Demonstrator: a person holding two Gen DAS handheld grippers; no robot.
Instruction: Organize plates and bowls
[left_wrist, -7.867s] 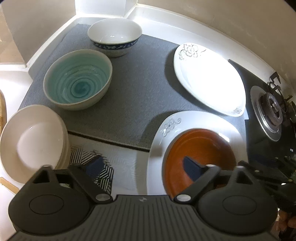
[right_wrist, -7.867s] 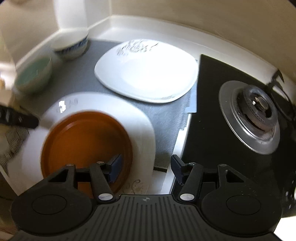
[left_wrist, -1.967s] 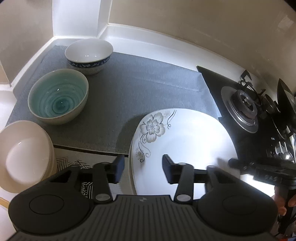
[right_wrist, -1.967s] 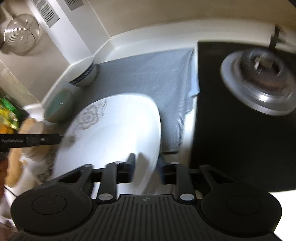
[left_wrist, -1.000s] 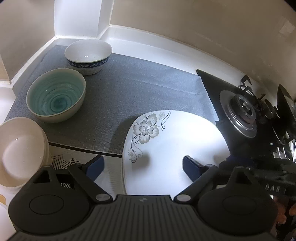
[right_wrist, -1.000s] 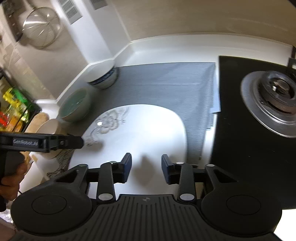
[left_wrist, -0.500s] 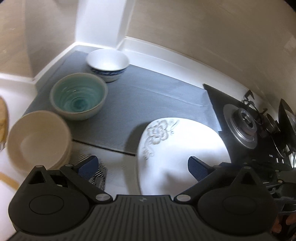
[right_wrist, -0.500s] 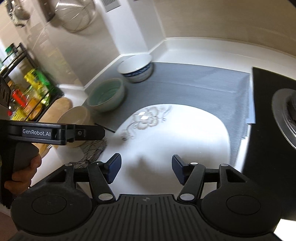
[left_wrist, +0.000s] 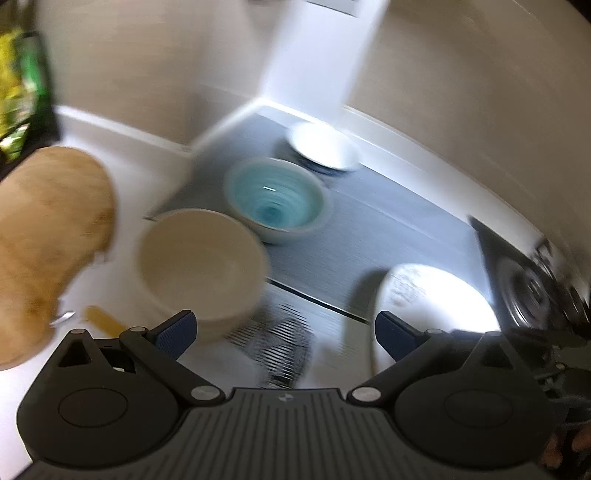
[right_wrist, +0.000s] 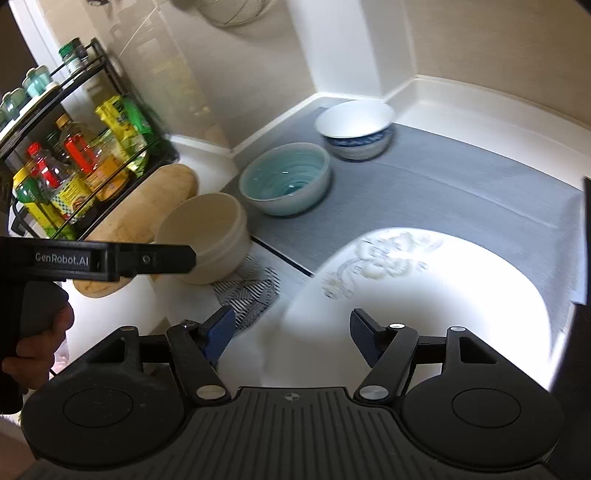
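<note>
At the left edge of the right wrist view, white lettering reading "GenRobot.AI" stands on the black side of the left gripper (right_wrist: 110, 260). The labels on the bottles in the wire rack (right_wrist: 55, 177) at upper left are too blurred to read. The left wrist view carries no legible text.

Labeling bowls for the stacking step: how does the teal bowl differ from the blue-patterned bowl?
The teal bowl has a teal swirled inside; the blue-patterned bowl is plain white inside. The teal bowl's outer wall is plain pale; the blue-patterned bowl's carries a dark blue band. Both stand upright, look empty, and sit on the grey mat.
</note>
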